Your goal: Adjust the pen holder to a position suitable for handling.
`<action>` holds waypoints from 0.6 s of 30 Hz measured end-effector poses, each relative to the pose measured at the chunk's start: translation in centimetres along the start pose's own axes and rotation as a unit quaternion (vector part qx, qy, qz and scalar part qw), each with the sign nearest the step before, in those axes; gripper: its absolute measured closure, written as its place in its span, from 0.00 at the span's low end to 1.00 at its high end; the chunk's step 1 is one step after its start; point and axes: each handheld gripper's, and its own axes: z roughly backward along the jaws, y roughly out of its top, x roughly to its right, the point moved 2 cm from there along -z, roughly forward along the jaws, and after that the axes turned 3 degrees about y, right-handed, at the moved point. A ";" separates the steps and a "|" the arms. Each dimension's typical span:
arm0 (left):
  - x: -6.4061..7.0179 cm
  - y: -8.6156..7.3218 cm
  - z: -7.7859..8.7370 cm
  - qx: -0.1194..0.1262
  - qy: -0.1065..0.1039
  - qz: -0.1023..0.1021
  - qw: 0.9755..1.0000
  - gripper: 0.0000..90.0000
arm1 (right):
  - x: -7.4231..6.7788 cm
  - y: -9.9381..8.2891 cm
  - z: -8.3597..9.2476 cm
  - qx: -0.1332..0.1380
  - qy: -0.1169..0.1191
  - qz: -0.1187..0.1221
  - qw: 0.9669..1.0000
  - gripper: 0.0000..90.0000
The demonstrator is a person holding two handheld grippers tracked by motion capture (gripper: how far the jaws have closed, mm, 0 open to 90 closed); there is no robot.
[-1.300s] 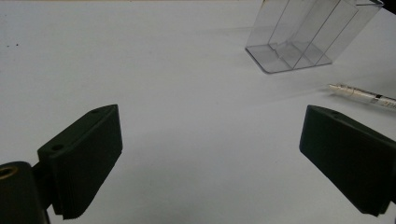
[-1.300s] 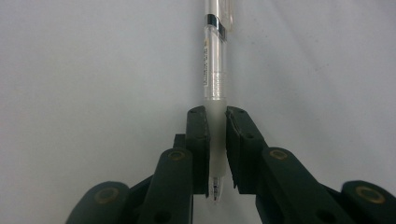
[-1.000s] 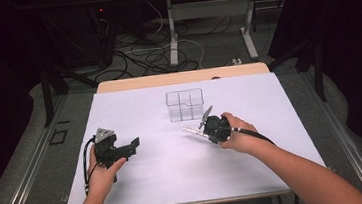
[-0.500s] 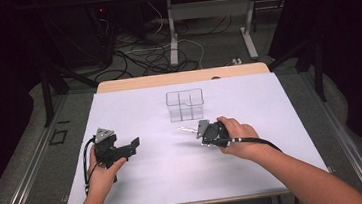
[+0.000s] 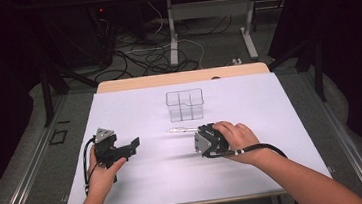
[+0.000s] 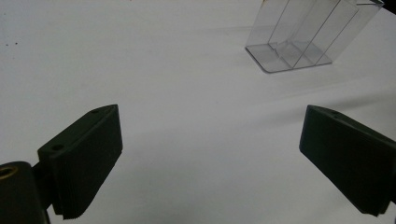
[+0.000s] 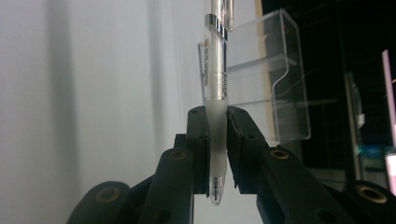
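Observation:
A clear plastic pen (image 7: 217,84) with a frosted grip and a silver band sits between my right gripper's (image 7: 217,122) jaws, which are shut on its grip section. In the high view the right gripper (image 5: 196,132) is at mid table and the pen (image 5: 177,130) sticks out level to the left, in front of the clear compartment box (image 5: 185,105). My left gripper (image 5: 134,144) rests low at the table's left with nothing in it. Its own view shows the jaws wide apart (image 6: 210,158) over bare white table, with the box (image 6: 303,37) at the upper right.
The white table top (image 5: 271,123) has a wooden strip along its far edge. Dark floor with cables and table legs lies beyond. The clear box (image 7: 275,84) stands just behind the pen in the right gripper view.
My right gripper has drawn back a little from the box toward the person, and the pen has swung from slanting up to lying level, pointing left. The left gripper has stayed put.

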 end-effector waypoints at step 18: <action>0.0 0.0 0.0 0.001 0.000 0.001 1.000 0.07 | -0.8 0.9 0.5 0.022 -0.128 0.189 0.973 0.88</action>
